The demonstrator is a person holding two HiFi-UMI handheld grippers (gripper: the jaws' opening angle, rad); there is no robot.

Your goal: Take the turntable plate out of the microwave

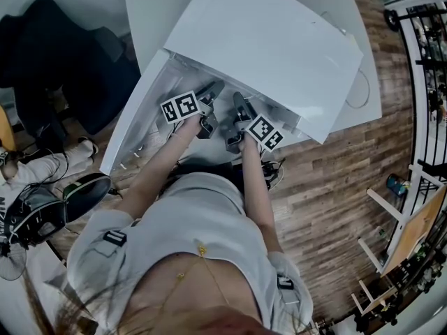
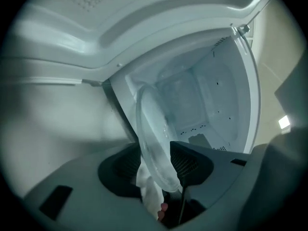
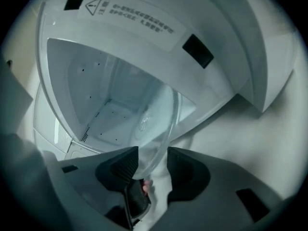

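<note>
Left tongs [image 2: 156,160] and right tongs [image 3: 153,167] each gape loosely round the turntable plate [image 2: 154,129] before the open microwave [image 1: 279,40]

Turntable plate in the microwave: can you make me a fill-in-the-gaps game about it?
1. The microwave is coloured ___.
2. Its door stands ___.
3. The turntable plate has its rim between the jaws of the left tool and the right tool: that makes ___ tools.
Missing words: white; open; two.
</note>
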